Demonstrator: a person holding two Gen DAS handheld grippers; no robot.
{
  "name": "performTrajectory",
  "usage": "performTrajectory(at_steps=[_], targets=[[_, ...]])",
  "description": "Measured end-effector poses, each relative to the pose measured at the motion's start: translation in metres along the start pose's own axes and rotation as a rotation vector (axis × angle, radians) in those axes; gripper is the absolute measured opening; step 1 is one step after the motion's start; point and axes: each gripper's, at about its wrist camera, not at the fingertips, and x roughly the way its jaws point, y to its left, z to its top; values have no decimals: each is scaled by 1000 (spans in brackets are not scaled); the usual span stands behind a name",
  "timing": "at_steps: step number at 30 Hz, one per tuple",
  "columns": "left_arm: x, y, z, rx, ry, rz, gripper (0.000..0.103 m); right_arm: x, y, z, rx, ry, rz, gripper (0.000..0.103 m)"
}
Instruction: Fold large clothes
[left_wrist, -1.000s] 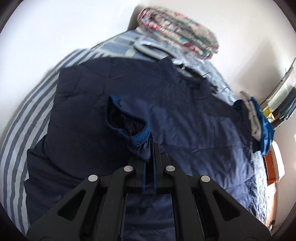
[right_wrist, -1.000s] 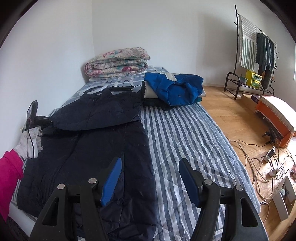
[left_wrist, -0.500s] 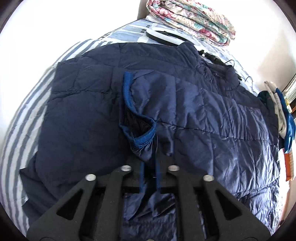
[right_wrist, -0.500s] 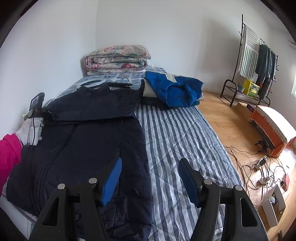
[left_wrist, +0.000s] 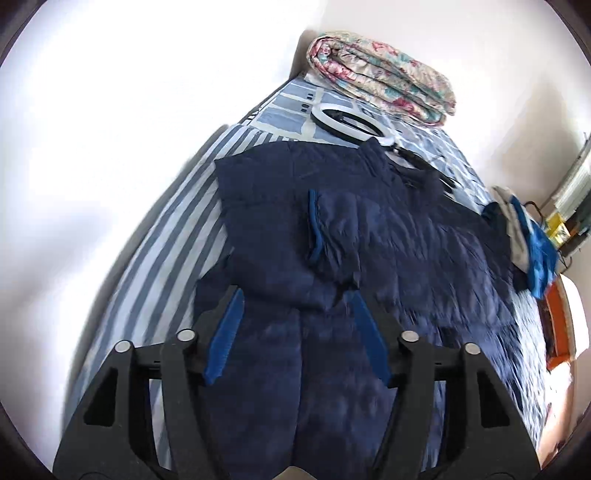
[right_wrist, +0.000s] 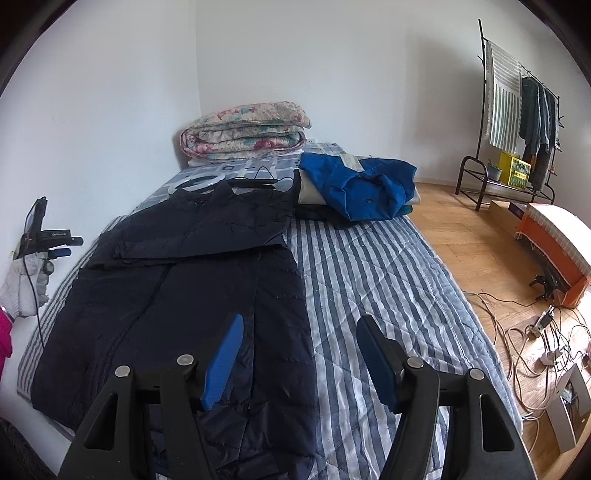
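A large dark navy quilted jacket (left_wrist: 388, 258) lies flat on the striped bed; it also shows in the right wrist view (right_wrist: 192, 280). One sleeve (left_wrist: 332, 229) with a blue cuff lies folded across its front. My left gripper (left_wrist: 295, 317) is open and empty, just above the jacket near the sleeve end. It also shows in the right wrist view (right_wrist: 55, 240) at the far left, held by a gloved hand. My right gripper (right_wrist: 299, 347) is open and empty above the jacket's lower right edge.
A folded floral quilt (right_wrist: 243, 131) lies at the bed's head. A pile with a bright blue garment (right_wrist: 358, 184) sits at the far right of the bed (right_wrist: 388, 280). A white ring light (left_wrist: 351, 123) lies near the collar. Cables (right_wrist: 535, 332) and a clothes rack (right_wrist: 517, 110) stand on the floor.
My left gripper has opened and let go of the sleeve, which now lies across the jacket front; the gripper has pulled back. My right gripper stays open.
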Motion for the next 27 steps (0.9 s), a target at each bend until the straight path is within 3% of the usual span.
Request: performTrajectory(at_steps=[8,12,21,27], targets=[[-83,21,-81,45,61,4,73,11,-20,-20,-44,21,98,67],[-104,40,-126,31,104,13,73,29,-30,-43,-14,118,146,67],[-106,93,-203,-132,238,-8,73,72,-55,-83,93,346,256,67],[-97,106,-234,-195,301,-56,73,85,-67,-100,186,427,322,67]])
